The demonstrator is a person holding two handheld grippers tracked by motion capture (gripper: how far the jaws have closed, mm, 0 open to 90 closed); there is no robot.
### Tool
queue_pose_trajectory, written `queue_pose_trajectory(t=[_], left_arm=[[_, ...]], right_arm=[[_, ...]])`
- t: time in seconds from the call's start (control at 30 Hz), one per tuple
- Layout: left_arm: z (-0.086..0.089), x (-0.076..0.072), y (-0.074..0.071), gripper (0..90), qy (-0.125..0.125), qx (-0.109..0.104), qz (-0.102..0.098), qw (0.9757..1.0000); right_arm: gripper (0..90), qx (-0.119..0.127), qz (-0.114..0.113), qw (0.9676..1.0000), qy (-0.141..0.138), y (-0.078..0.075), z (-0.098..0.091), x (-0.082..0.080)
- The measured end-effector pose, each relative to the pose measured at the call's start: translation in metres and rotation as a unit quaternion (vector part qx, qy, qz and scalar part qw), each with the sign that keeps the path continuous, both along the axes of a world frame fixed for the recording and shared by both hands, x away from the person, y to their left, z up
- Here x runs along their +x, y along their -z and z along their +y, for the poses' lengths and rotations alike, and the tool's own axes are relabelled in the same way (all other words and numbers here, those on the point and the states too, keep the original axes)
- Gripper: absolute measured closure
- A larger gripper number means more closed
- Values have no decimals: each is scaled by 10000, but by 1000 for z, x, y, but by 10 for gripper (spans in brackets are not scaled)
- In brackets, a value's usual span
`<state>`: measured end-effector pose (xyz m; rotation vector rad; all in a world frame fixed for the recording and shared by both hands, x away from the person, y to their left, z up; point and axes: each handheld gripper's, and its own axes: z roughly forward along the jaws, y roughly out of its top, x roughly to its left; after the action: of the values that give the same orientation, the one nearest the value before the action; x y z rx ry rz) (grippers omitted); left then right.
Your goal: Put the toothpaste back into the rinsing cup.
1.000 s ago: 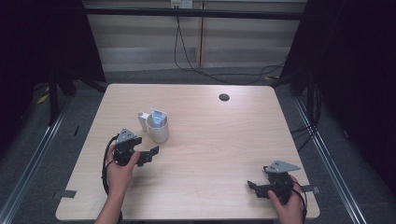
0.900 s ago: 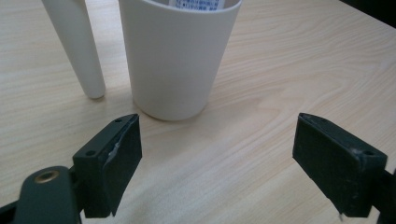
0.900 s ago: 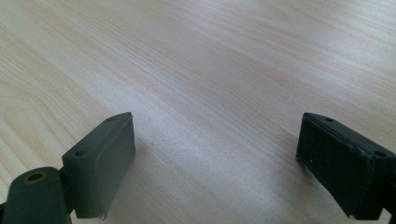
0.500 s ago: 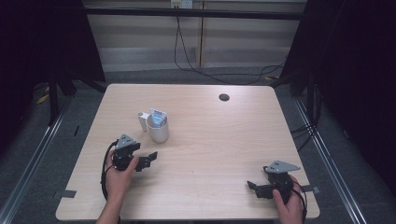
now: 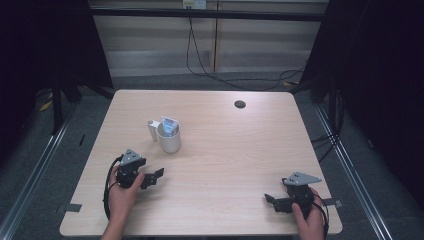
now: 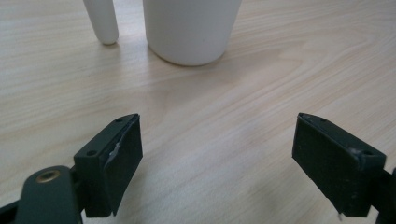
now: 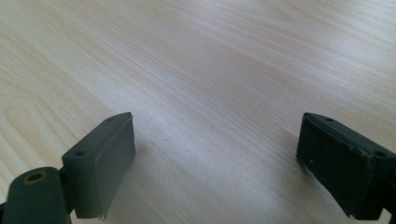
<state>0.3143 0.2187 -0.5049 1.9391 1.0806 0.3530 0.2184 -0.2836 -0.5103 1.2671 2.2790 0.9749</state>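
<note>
Left claw (image 5: 152, 177) wide, empty | cup (image 5: 169, 138) near | right claw (image 5: 272, 201) wide, empty

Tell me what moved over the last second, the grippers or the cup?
The left gripper drew back from the white cup toward the near edge, jaws open, holding nothing. The right gripper barely shifted, open near the table's front right corner. The cup and the white piece beside it stayed put.

The left black two-jaw gripper (image 5: 156, 175) and the right black two-jaw gripper (image 5: 270, 199) each have a grey three-cornered plate, a black cable, and flat jaws with small screw holes.
</note>
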Motion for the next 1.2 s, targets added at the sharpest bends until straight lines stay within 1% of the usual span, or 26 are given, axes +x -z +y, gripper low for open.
queue_pose_trajectory(t=[0.07,0.1,0.13,0.23,0.27,0.37,0.4,0.43,0.5,0.53,0.67,0.83,0.9,0.93,1.1,1.2], left_arm=[[2,-1,2,160,-27,14,40,10000],[3,-1,2,161,-25,44,21,10000],[3,-2,2,161,-36,21,-14,10000],[3,-2,2,161,-8,142,-8,9999],[2,-3,2,161,-11,136,-12,9999],[2,-3,2,161,35,230,-12,9997],[1,-4,2,161,41,216,-2,9998],[1,-4,2,161,56,314,-3,9995],[-1,-4,2,162,71,318,-3,9995],[-1,-3,2,161,87,369,16,9993],[-2,-3,3,161,61,367,50,9993],[-2,-2,3,161,79,443,118,9989],[-2,-2,3,162,129,506,139,9985],[-3,-2,4,162,85,466,136,9988],[-4,-1,4,163,118,623,173,9978],[-3,-1,3,162,90,595,197,9980]], right_arm=[[110,-2,-1,10000,0,0,0,0],[110,-2,-6,10000,-4,0,0,0],[110,-4,-6,10000,-4,0,0,0],[110,-2,-2,10000,-2,0,0,0],[110,-1,-1,10000,0,0,0,0],[110,-1,-1,10000,0,0,0,0],[110,-2,-3,10000,-1,0,0,0],[110,-2,-2,10000,0,0,0,0],[110,-2,-5,10000,-4,0,0,0],[110,-3,-3,10000,-3,0,0,0],[110,-1,-1,10000,0,0,0,0],[110,-1,-2,10000,0,0,0,0],[110,-3,-3,10000,-1,0,0,0],[110,-1,-1,10000,-1,0,0,0],[110,-2,-11,10000,-12,0,0,0],[110,-1,-5,10000,-2,0,0,0]])
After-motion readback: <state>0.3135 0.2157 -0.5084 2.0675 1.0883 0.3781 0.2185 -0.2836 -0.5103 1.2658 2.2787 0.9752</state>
